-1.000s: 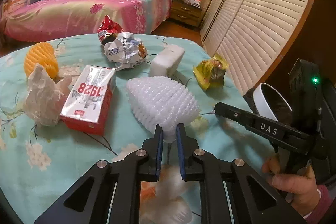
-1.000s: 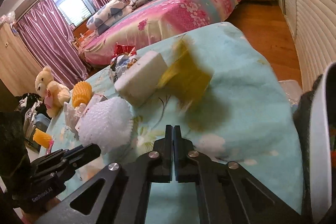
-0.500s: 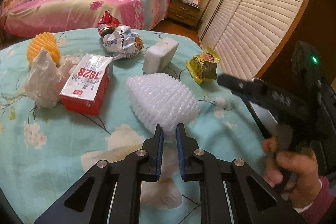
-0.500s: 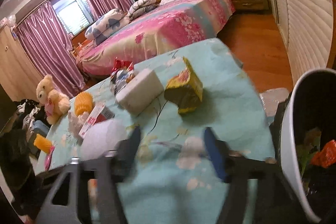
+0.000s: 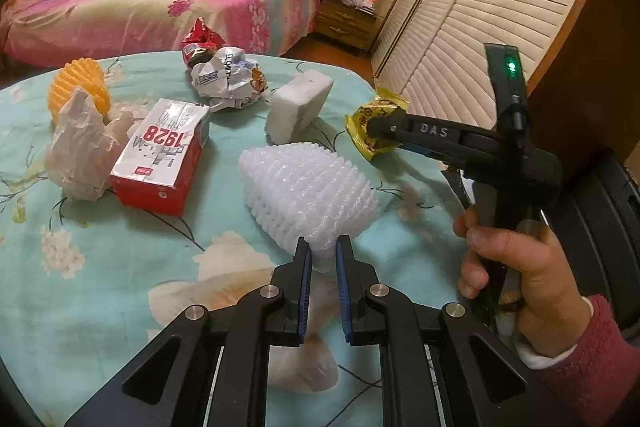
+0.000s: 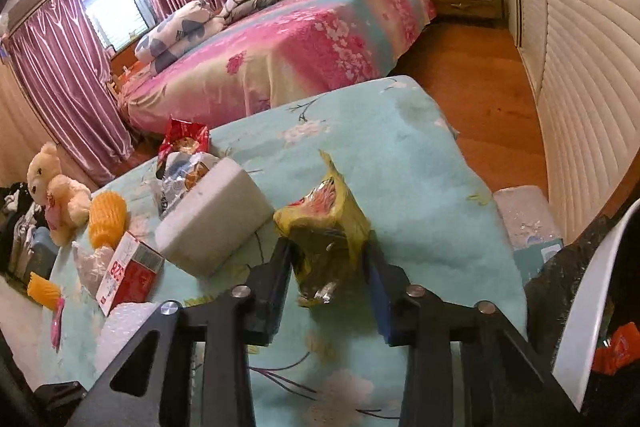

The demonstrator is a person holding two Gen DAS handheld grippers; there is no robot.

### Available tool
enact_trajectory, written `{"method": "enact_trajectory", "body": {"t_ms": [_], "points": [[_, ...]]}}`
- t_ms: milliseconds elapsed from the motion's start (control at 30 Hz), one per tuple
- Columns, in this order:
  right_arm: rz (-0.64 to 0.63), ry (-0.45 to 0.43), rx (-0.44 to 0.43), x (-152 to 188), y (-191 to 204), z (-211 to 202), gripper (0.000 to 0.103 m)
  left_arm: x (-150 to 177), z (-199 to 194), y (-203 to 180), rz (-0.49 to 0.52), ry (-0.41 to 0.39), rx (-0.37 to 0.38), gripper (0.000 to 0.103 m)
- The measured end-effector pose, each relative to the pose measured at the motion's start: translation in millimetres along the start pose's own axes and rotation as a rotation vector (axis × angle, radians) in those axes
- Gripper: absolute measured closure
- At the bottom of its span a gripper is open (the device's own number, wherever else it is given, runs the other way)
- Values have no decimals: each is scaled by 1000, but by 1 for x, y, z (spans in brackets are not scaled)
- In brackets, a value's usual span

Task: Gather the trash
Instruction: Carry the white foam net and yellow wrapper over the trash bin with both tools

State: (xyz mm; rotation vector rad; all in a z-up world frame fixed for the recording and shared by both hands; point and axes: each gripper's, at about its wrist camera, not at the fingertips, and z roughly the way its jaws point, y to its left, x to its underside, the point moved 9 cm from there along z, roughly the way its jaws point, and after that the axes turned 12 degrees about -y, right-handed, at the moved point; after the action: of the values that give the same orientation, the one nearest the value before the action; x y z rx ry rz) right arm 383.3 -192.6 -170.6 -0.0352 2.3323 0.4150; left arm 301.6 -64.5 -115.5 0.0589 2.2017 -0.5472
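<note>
My left hand-held gripper (image 5: 322, 259) is clenched on the lower edge of a white ribbed foam fruit net (image 5: 308, 193), which lies on the counter (image 5: 100, 291) under its turquoise flowered cloth. My right hand-held gripper (image 6: 326, 277) has just been narrowing its jaws, and a crumpled yellow foil snack wrapper (image 6: 324, 223) sits between them on the cloth (whether the pads already press on it I cannot tell). Just left of the wrapper stands a white foam block (image 6: 212, 223), tilted. Further left are a red-and-white carton printed 1928 (image 5: 164, 155), a crumpled translucent plastic bag (image 5: 82, 151) and an orange foam net (image 5: 78, 93). The white-rimmed bin (image 6: 592, 307) stands at the counter's right edge.
</note>
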Motion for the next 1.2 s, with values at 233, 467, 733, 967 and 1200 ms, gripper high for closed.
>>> {"method": "enact_trajectory", "body": {"t_ms": [233,467,733,967,1200], "points": [[17,-33,-30,4,-3,-36,100,-1,0,-17,24,-6,21,93],[29,-51,-54,7,-8,-58,97,0,-3,-28,37,-7,32,93],[47,-12,-67,16,1,-38,71,4,-8,-24,33,-3,20,93],[45,-11,-3,11,-1,-12,69,4,-8,-17,19,6,17,93],[44,-36,-2,6,-5,-22,102,-1,-7,-27,32,-3,39,93]]}}
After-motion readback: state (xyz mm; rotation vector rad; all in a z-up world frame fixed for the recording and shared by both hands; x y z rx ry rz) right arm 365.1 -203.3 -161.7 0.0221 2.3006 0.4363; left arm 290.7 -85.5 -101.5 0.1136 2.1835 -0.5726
